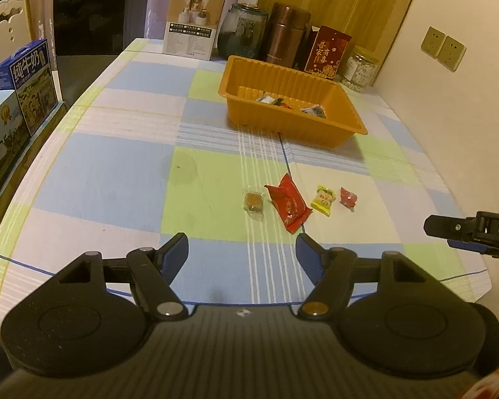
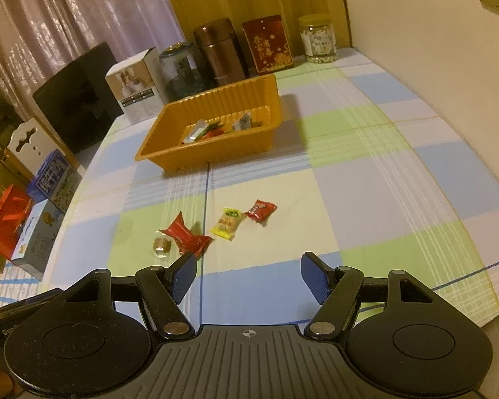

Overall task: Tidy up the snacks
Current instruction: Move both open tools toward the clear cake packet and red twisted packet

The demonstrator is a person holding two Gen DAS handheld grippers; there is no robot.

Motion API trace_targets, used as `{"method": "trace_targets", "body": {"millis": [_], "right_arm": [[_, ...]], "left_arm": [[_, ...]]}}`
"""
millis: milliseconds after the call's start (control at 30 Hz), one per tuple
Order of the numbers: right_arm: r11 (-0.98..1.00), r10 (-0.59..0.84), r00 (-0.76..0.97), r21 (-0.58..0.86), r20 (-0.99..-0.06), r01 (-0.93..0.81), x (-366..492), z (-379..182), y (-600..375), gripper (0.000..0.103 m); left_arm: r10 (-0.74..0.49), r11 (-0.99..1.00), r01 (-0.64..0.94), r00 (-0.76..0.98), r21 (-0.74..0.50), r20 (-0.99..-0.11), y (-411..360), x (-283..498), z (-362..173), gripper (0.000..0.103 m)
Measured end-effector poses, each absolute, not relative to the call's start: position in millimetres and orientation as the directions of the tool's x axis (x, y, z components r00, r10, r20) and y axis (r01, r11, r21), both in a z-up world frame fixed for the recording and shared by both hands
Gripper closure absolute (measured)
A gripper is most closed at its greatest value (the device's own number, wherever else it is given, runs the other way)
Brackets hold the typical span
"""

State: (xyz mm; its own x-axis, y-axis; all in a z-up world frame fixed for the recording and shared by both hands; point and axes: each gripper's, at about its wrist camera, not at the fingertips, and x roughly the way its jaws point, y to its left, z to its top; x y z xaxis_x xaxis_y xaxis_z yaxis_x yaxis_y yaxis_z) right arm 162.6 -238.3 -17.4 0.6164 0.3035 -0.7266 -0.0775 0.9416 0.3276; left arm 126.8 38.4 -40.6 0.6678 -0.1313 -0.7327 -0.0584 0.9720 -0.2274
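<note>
Several wrapped snacks lie in a row on the checked tablecloth: a clear-wrapped brown candy point(image 1: 252, 202) point(image 2: 161, 246), a long red packet point(image 1: 288, 208) point(image 2: 186, 235), a yellow candy point(image 1: 323, 199) point(image 2: 227, 223) and a small red candy point(image 1: 348, 197) point(image 2: 260, 210). An orange tray point(image 1: 332, 133) point(image 2: 156, 156) farther back holds several snacks. My left gripper point(image 1: 243, 254) is open and empty, just short of the row. My right gripper point(image 2: 248, 274) is open and empty, near the yellow and red candies; it also shows at the right edge of the left wrist view point(image 1: 449, 229).
Behind the tray stand a white box point(image 1: 193, 23), a dark glass jar point(image 1: 241, 31), a brown flask point(image 1: 284, 35), a red packet point(image 1: 327, 53) and a clear jar point(image 1: 359, 68). A wall runs along the right. Milk cartons point(image 1: 33, 83) and a chair point(image 1: 10, 26) stand off the table's left edge.
</note>
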Motion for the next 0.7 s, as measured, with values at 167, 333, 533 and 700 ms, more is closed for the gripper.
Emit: {"method": "trace_targets", "body": {"millis": [167, 333, 533, 700], "right_arm": [[0.942, 0.306, 0.605, 0.327, -0.735, -0.079, 169, -25, -235, 0.034], [0.942, 0.31, 0.593, 0.325, -0.743, -0.086, 178, -34, -231, 0.034], [0.944, 0.313, 0.573, 0.313, -0.758, -0.101, 193, -46, -222, 0.034], [0.945, 0.318, 0.556, 0.306, -0.768, -0.118, 206, -57, -215, 0.034]], "left_arm": [[-0.132, 0.972, -0.059, 0.664, -0.227, -0.736, 38, 135, -47, 0.035], [-0.121, 0.975, -0.06, 0.66, -0.212, -0.741, 35, 146, -56, 0.036], [-0.115, 0.979, -0.051, 0.657, -0.196, -0.746, 29, 164, -69, 0.036], [-0.12, 0.98, -0.043, 0.648, -0.193, -0.752, 26, 180, -81, 0.041]]}}
